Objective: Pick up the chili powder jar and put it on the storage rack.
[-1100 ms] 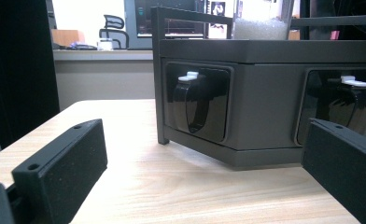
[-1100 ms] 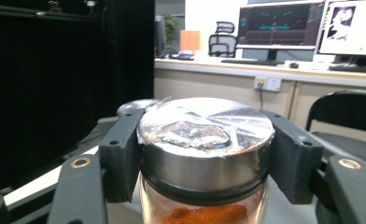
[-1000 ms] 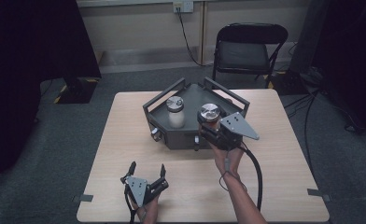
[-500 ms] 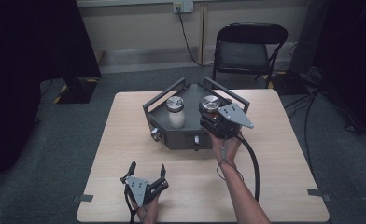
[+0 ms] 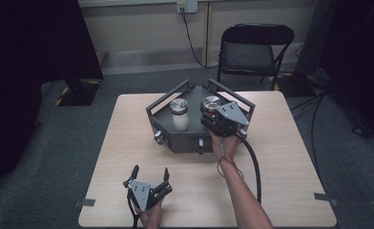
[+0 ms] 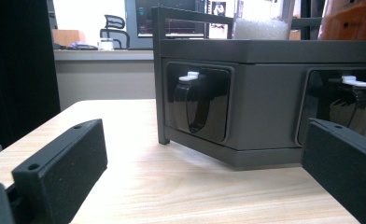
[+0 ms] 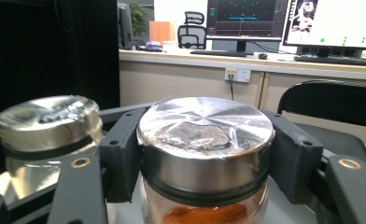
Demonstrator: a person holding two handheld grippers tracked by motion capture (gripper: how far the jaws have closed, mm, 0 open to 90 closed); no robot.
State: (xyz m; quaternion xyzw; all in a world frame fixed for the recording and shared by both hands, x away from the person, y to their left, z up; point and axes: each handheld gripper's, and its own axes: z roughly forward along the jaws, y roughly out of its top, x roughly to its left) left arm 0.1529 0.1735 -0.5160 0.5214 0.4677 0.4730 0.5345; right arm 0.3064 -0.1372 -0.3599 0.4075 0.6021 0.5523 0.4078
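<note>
Right gripper view: right gripper (image 7: 204,154) is clamping the steel lid of a glass jar of orange powder (image 7: 204,186).
High view, detail: that jar (image 5: 211,103) is standing on the right side of the dark grey spice rack (image 5: 185,138), which is sitting at the middle of the wooden table (image 5: 280,157); the black pads are pressing on both sides of the lid. A second steel-lidded jar of white grains (image 5: 180,114) is standing just beside it on the rack, untouched. Left gripper (image 5: 150,179) is resting near the table's front edge, well apart from the rack, its fingers (image 6: 64,163) spreading wide with nothing between them and pointing at the rack's two front dispenser levers (image 6: 190,77). A folding chair (image 5: 252,52) is standing beyond the table.
</note>
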